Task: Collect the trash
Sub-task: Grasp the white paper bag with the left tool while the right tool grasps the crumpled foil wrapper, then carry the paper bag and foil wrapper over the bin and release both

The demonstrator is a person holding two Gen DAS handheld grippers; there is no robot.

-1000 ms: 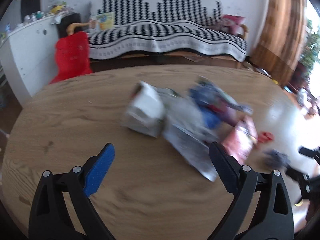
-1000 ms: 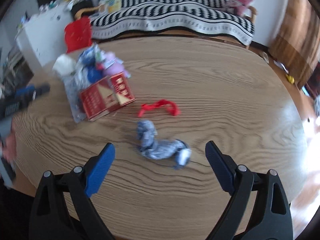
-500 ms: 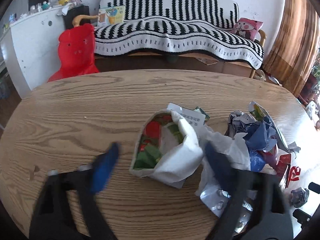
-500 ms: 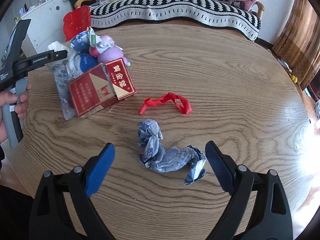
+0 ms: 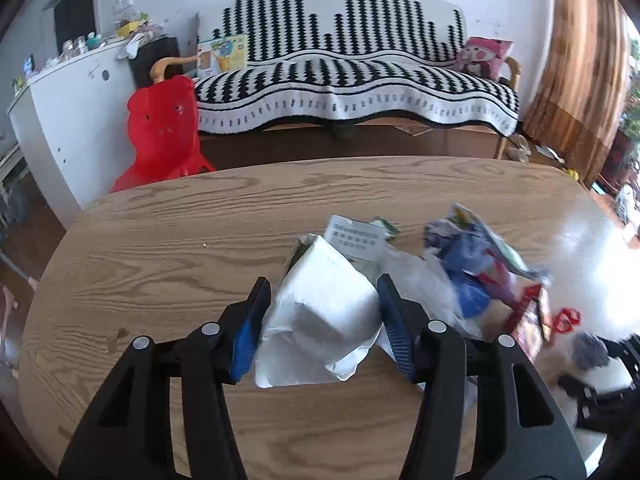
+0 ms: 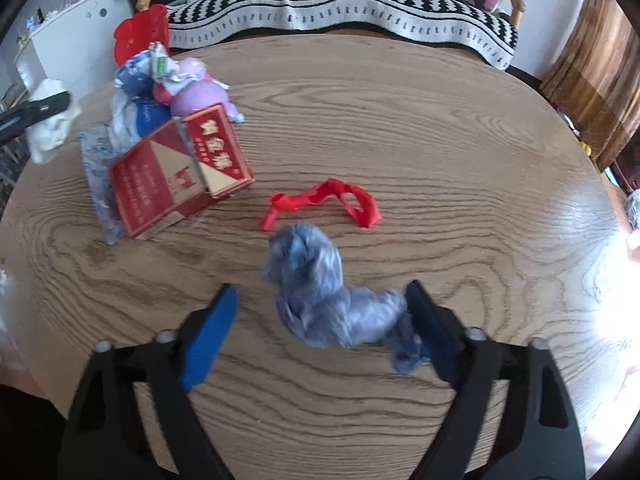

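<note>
My left gripper (image 5: pixel 323 284) has a white paper bag (image 5: pixel 320 312) between its blue pads; both pads press on the bag's sides while the jaws are still closing. The right wrist view shows the same bag (image 6: pixel 50 128) at far left. My right gripper (image 6: pixel 322 288) straddles a crumpled blue wrapper (image 6: pixel 320 292) on the wooden table (image 6: pixel 440 120). Its jaws are closing: the right pad touches the wrapper and the left pad stands apart from it. A red ribbon scrap (image 6: pixel 324 200) lies just beyond, with a red cigarette carton (image 6: pixel 176 172) to the left.
A heap of crumpled wrappers and plastic (image 5: pixel 472 272) lies right of the bag. Beyond the table's far edge are a red bear-shaped chair (image 5: pixel 164 128), a white cabinet (image 5: pixel 68 120), a striped sofa (image 5: pixel 352 80) and brown curtains (image 5: pixel 580 60).
The left gripper's jaws narrowed onto the white bag, which now sits between the pads. The right gripper sank over the blue wrapper and its jaws drew inward.
</note>
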